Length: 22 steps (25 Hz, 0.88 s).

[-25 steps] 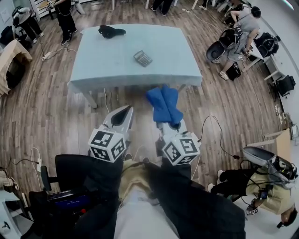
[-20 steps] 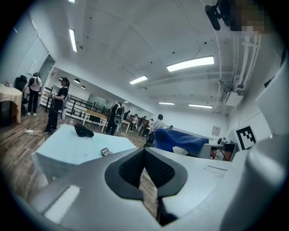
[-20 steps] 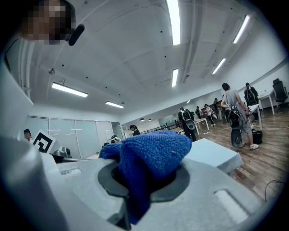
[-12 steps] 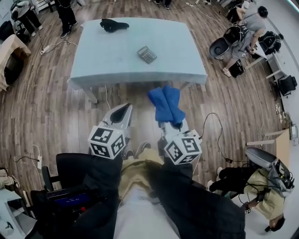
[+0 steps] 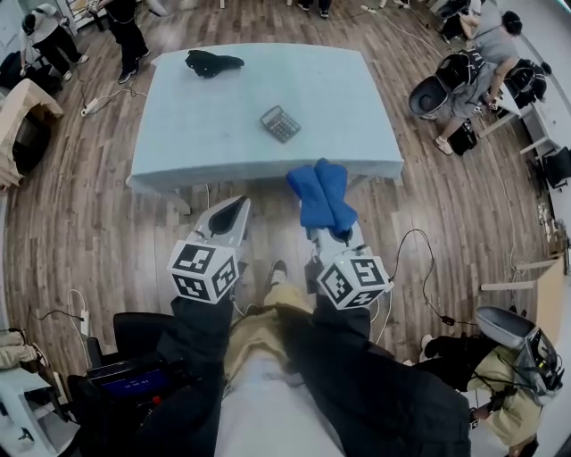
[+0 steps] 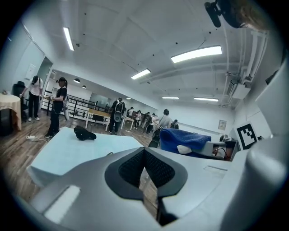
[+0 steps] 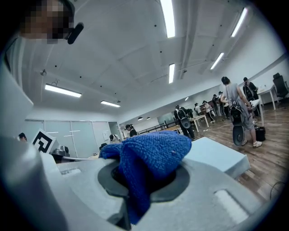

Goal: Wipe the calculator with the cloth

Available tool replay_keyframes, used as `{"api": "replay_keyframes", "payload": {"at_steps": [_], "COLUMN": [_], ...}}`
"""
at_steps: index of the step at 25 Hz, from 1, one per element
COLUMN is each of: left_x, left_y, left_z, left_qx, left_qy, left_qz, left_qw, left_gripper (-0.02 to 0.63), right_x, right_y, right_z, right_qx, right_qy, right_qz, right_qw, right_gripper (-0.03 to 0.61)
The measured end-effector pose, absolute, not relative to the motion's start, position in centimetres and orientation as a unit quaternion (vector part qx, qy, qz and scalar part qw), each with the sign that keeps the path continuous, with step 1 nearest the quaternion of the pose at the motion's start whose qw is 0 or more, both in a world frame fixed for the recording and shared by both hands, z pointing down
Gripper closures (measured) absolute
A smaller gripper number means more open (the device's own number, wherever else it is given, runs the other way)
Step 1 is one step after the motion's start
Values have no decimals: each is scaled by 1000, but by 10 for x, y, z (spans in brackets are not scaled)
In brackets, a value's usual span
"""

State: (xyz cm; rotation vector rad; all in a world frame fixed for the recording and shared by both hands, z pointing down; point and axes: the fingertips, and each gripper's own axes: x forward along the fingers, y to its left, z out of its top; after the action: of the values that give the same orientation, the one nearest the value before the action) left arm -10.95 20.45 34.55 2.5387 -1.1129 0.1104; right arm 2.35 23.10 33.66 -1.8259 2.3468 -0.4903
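Calculator (image 5: 280, 123) lies well beyond the right gripper (image 5: 331, 236) clamping the cloth (image 5: 321, 195).

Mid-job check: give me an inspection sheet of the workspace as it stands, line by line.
Surface: light blue table, mostly bare.
Job's things: calculator lies near the table's middle; blue cloth is held in the air, apart from it.
Clutter: dark object at the table's far left corner.
Grippers: left gripper shut, nothing between its jaws; right gripper shut on the blue cloth.
Cables: black cable on the floor at right.
Surroundings: wooden floor; people stand beyond the table.
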Motion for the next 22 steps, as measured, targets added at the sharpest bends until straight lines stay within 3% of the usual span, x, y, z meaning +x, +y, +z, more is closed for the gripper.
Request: {"api": "replay_keyframes", "payload": {"at_steps": [22], "left_x": [-34], "left_y": [49], "left_z": [362], "left_qx": [865], "left_qy": [-461], "left_qz": [81], "left_qw": [179], "left_gripper": [614], "right_x": [128], "right_y": [69], "right_z": [366], "right_qx": [-574], "right_qy": [788], "right_qz": [-216], "right_qw": [63], "right_gripper": [512]}}
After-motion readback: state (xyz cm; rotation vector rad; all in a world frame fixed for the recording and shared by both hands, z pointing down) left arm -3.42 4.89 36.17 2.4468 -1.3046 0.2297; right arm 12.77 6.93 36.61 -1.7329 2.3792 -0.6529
